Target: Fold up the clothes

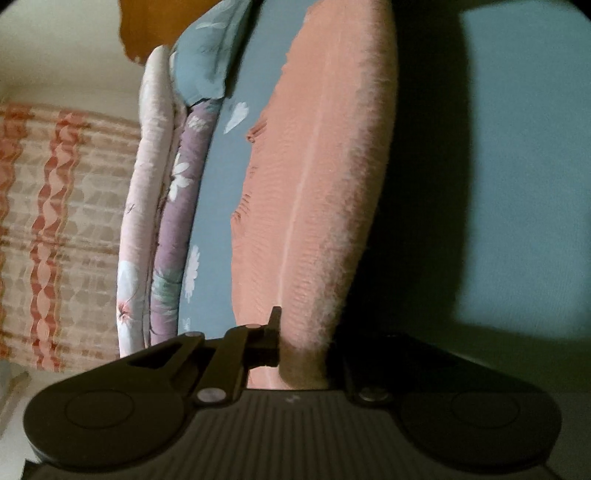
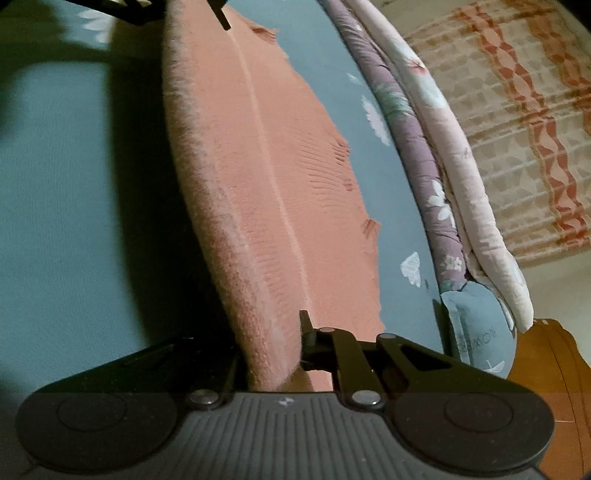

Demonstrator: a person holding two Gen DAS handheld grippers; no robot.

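Note:
A salmon-pink fuzzy knit garment [image 1: 314, 177] is stretched taut above a blue-green bed sheet [image 1: 517, 166], with a pale seam down its middle. My left gripper [image 1: 301, 347] is shut on one end of the garment. My right gripper [image 2: 275, 343] is shut on the other end [image 2: 258, 166]. The left gripper also shows at the top of the right wrist view [image 2: 192, 11], still clamped on the far end. The garment's lower edge hangs ragged, and it casts a dark shadow on the sheet [image 2: 55, 184].
Folded floral quilts, purple [image 1: 177, 221] and pale pink [image 1: 147, 184], lie along the bed's edge with a blue pillow [image 1: 210, 55]. A red-and-beige patterned curtain [image 1: 55, 229] hangs beyond. An orange wooden piece [image 2: 546, 369] stands by the pillow [image 2: 476, 332].

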